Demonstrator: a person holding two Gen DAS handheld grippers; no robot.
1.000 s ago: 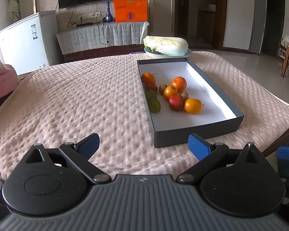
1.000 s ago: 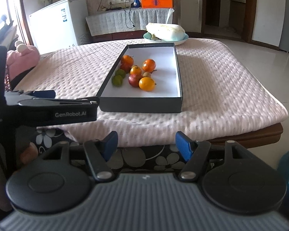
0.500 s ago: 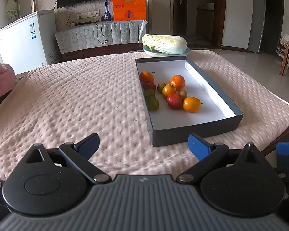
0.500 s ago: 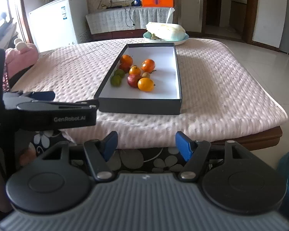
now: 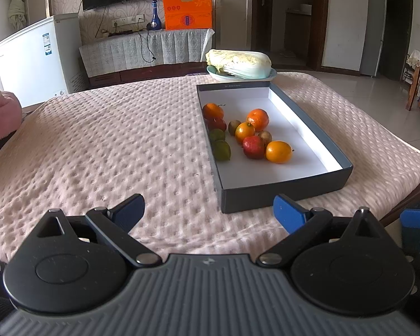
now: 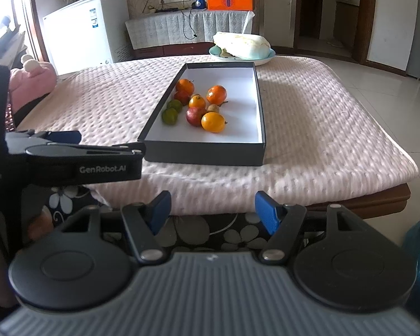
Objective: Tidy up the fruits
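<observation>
Dimpled pink quilting (image 5: 103, 140) covers the table before you, its pebbled weave running to the rounded edge, with a floral skirt (image 6: 232, 232) hanging below on your right side. On it sits a shallow rectangular box (image 5: 282, 194), dark matte walls and smooth white floor, holding the fruits (image 5: 249, 137) in a loose cluster at its left-centre: 4 glossy orange rounds, 2 red ones, 2 dull green ones against the left wall, and 2 small brownish ones. Your left gripper (image 5: 208, 210) hovers over the quilt just short of the box's near-left corner, blue-tipped fingers (image 5: 289, 212) spread wide and holding nothing. Your right gripper (image 6: 212, 212) hangs off the table's near edge, fingers (image 6: 266, 212) likewise parted and empty. Beyond the box, a pale ribbed cabbage (image 5: 238, 63) rests on a plate. A white chest freezer (image 5: 33, 58), a lace-draped cabinet (image 5: 145, 50), an orange carton (image 5: 187, 8) and a blue bottle (image 5: 154, 18) line the far wall.
</observation>
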